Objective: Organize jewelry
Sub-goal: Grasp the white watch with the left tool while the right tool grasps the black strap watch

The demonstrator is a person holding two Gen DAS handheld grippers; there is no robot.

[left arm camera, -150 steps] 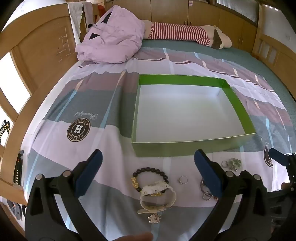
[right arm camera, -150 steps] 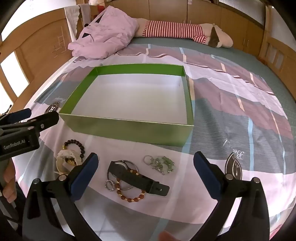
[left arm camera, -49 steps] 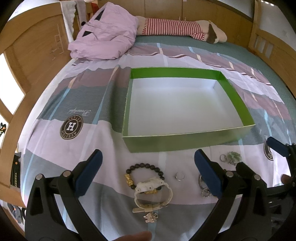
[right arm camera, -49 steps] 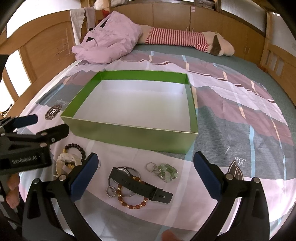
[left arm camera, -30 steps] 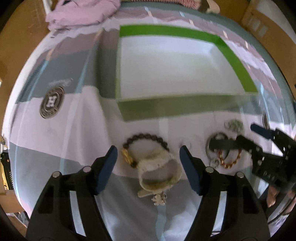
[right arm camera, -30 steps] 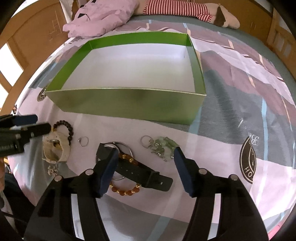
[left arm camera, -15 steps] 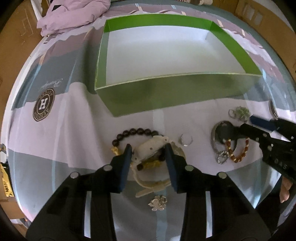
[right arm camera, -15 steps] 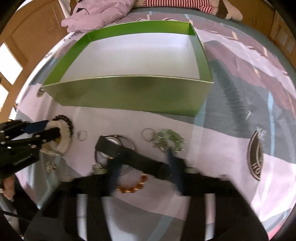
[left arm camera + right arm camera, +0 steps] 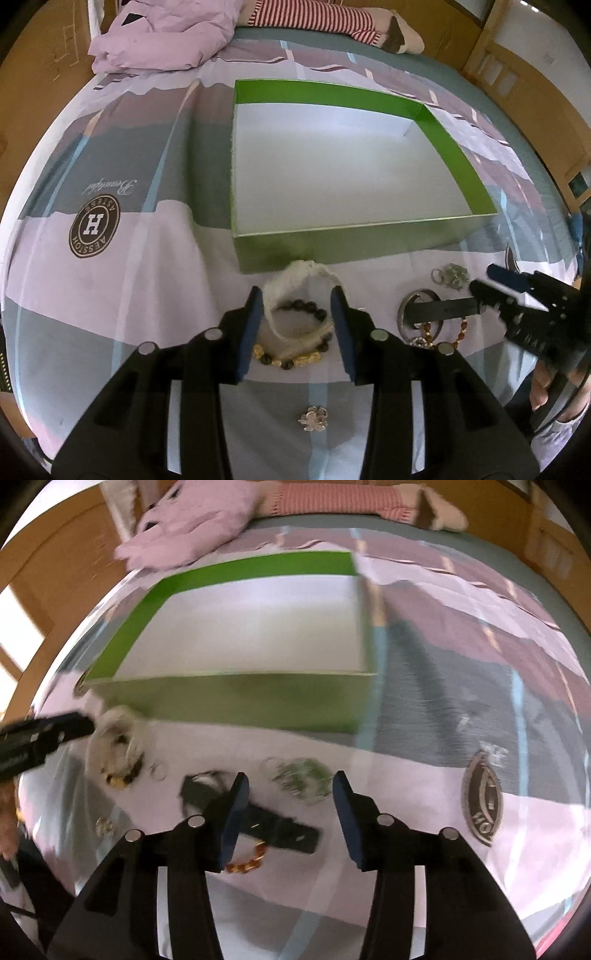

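Note:
My left gripper (image 9: 296, 306) is shut on a white bracelet (image 9: 301, 267), whose loop stands up just in front of the green box (image 9: 332, 245). A dark bead bracelet (image 9: 291, 361) with gold beads lies under it. In the blurred right wrist view, my right gripper (image 9: 290, 794) is open with narrowed jaws. Its left finger is over a black watch (image 9: 280, 830). A green charm keyring (image 9: 303, 773) lies between its tips and an amber bead bracelet (image 9: 245, 862) below. The left wrist view shows the right gripper (image 9: 487, 286) at the watch (image 9: 439, 308) strap.
A silver flower charm (image 9: 314, 419) lies near my left gripper's base. A small ring (image 9: 159, 771) sits left of the watch. A pink quilt (image 9: 166, 40) and a striped plush (image 9: 317, 14) lie at the bed's far end. Wooden bed rails run along both sides.
Both grippers came down onto the jewelry and narrowed. The left one shut on the white bracelet and carried it up toward the box. The right one moved over the black watch.

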